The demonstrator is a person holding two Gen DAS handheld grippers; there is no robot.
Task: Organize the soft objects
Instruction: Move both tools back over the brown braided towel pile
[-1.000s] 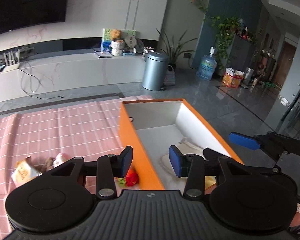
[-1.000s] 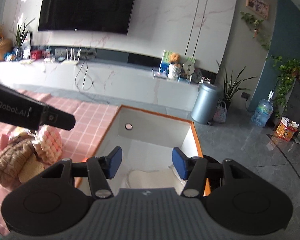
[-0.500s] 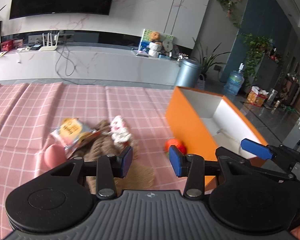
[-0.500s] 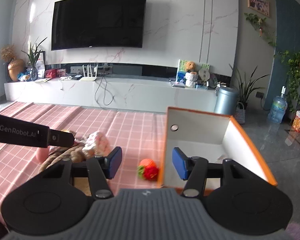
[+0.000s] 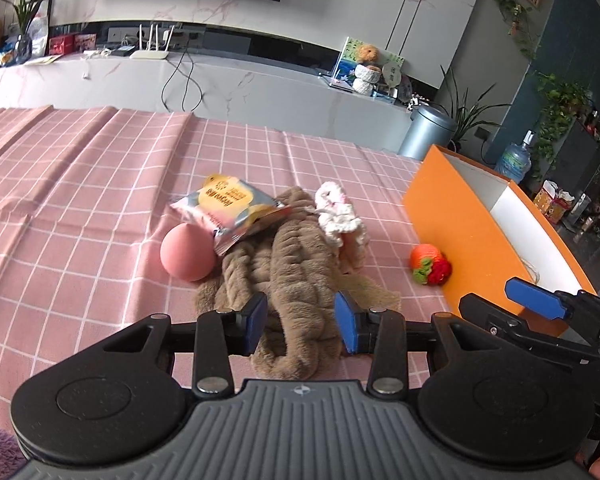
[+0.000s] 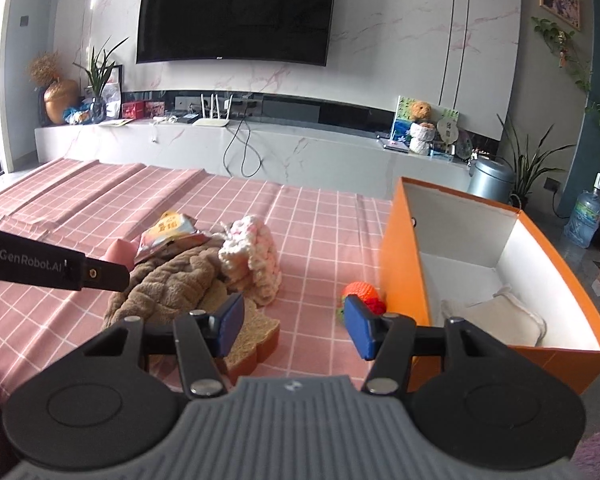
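Note:
A pile of soft things lies on the pink checked cloth (image 5: 80,184): a brown plush item (image 5: 296,268), a white-pink knitted piece (image 5: 340,216), a snack packet (image 5: 228,204), a pink egg-shaped sponge (image 5: 186,252) and a bread-shaped toy (image 6: 252,340). A knitted strawberry (image 5: 430,268) lies beside the orange box (image 5: 460,232), which holds a cream cushion (image 6: 496,312). My left gripper (image 5: 302,322) is open, its jaws either side of the near end of the brown plush. My right gripper (image 6: 294,322) is open and empty, above the cloth between bread toy and strawberry.
A marble TV bench (image 6: 260,148) with a router and cables runs along the far wall under a large TV (image 6: 236,8). A grey bin (image 6: 492,180), plants and a water bottle (image 6: 586,216) stand on the floor to the right.
Both grippers have swung left from over the orange box to the pile of soft things. The left gripper has come down close to the brown plush. Both stay open.

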